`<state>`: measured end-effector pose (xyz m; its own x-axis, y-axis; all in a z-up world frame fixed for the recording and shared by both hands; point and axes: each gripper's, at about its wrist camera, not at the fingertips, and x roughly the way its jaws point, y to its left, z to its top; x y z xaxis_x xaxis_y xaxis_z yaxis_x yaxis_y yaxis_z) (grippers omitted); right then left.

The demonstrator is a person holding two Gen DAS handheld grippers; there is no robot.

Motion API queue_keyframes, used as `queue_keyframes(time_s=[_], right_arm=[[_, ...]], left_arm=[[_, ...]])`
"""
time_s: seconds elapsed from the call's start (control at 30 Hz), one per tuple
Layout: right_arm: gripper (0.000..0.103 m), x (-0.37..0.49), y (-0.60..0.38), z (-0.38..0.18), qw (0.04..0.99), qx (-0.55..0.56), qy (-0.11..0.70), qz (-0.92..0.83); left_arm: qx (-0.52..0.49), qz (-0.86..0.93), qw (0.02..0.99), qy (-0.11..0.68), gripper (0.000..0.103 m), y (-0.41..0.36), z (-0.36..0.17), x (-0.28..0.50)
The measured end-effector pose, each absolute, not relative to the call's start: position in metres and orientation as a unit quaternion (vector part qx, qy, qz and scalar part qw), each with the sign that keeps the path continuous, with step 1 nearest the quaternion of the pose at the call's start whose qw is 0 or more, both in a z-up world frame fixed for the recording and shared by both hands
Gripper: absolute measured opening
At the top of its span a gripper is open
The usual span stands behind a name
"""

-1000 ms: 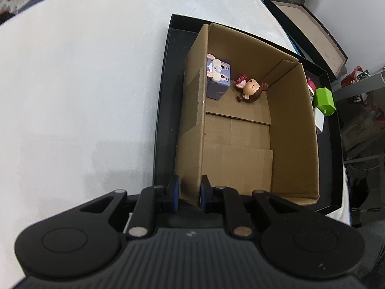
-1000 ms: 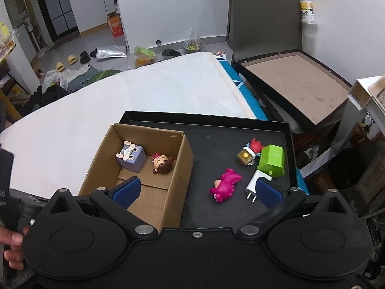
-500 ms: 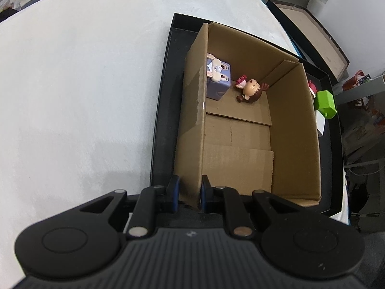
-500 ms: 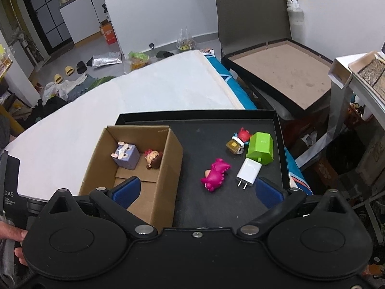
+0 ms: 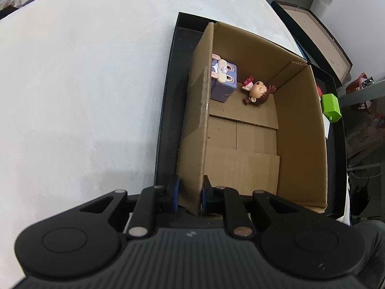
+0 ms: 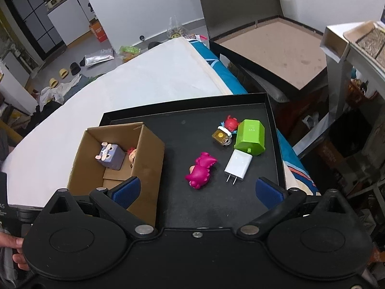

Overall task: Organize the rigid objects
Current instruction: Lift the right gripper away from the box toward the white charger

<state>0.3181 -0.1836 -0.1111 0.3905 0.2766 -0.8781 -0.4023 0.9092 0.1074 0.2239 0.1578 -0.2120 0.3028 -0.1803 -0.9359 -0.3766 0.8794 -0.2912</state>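
Observation:
A cardboard box [image 5: 300,144] [image 6: 146,159] stands on a black tray [image 6: 216,207] [image 5: 168,110]. Inside it lie a purple cube toy [image 5: 222,82] [image 6: 110,155] and a small brown-haired doll [image 5: 257,91] [image 6: 132,154]. My left gripper [image 5: 189,193] is shut on the near corner of the box's left wall. My right gripper [image 6: 197,189] is open and empty above the tray. Ahead of it lie a pink dinosaur [image 6: 201,169], a white charger [image 6: 238,163], a green block [image 6: 250,137] [image 5: 331,104] and a small red and yellow figure [image 6: 225,132].
The tray rests on a white mattress [image 5: 84,84] [image 6: 149,79]. A large open dark case [image 6: 272,45] stands beyond the tray on the right. Shelving and clutter [image 6: 356,77] fill the far right. Loose items lie on the floor [image 6: 72,67] at the back left.
The right gripper's view has shifted left and closer to the tray, so the toys appear nearer and more central. The left gripper stays clamped on the box wall.

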Motion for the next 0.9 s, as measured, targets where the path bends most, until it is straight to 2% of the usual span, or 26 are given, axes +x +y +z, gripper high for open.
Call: queue_keyframes(time_s=[0.5,0.8,0.9], right_arm=[[0.102,0.358,-0.193,-0.143,0.820,-0.027,0.547,0.167],[0.069,0.385,-0.191,-0.174,0.812,-0.028,0.569,0.124],[0.066,0.393,-0.193,-0.187,0.805,-0.023,0.583,0.109]], left_arm=[[-0.223,0.077,0.768,0.595,0.015,0.154,-0.211,0.232],[-0.226,0.078,0.771,0.590,0.016,0.156,-0.212,0.228],[-0.230,0.072,0.770,0.591,0.016,0.156,-0.212,0.227]])
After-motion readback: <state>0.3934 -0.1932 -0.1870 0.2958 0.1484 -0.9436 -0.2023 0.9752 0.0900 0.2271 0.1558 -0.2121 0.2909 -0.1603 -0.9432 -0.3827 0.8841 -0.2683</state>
